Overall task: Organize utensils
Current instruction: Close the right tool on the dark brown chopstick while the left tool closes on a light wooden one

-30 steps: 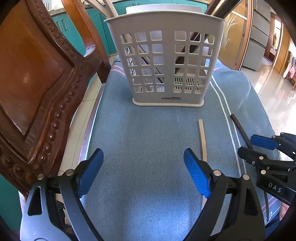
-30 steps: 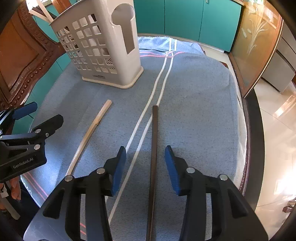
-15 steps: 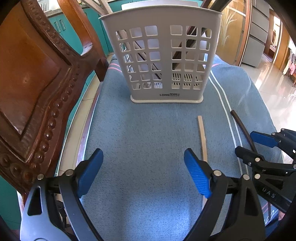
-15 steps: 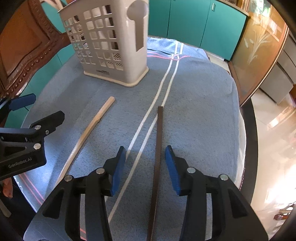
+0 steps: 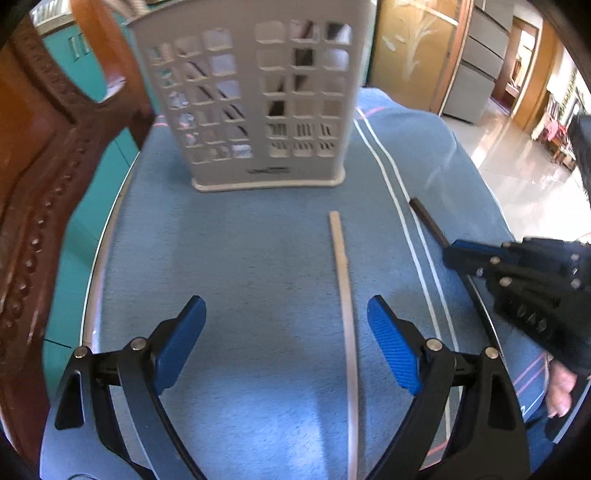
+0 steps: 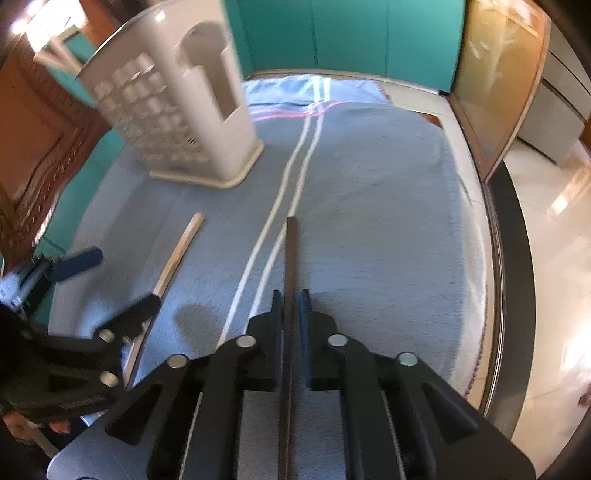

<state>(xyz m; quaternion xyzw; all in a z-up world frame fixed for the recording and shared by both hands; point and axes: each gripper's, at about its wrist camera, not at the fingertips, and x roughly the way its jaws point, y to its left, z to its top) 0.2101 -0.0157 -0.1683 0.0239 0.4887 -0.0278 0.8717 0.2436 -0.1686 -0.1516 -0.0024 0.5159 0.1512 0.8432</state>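
Observation:
A dark brown chopstick (image 6: 291,251) lies on the blue cloth, and my right gripper (image 6: 291,306) is shut on it near its middle; it also shows in the left wrist view (image 5: 428,221). A pale wooden chopstick (image 5: 343,280) lies on the cloth between the fingers of my open left gripper (image 5: 286,332), closer to the right finger; it also shows in the right wrist view (image 6: 177,254). The white perforated utensil basket (image 5: 255,103) stands upright at the back, seen also in the right wrist view (image 6: 177,110).
A carved wooden chair (image 5: 40,177) stands close on the left of the table. The blue cloth with two white stripes (image 6: 295,170) covers the round table (image 6: 496,258). Teal cabinets (image 6: 351,33) stand behind.
My right gripper has closed on the dark chopstick. My left gripper has shifted right, so the pale chopstick now lies between its fingers.

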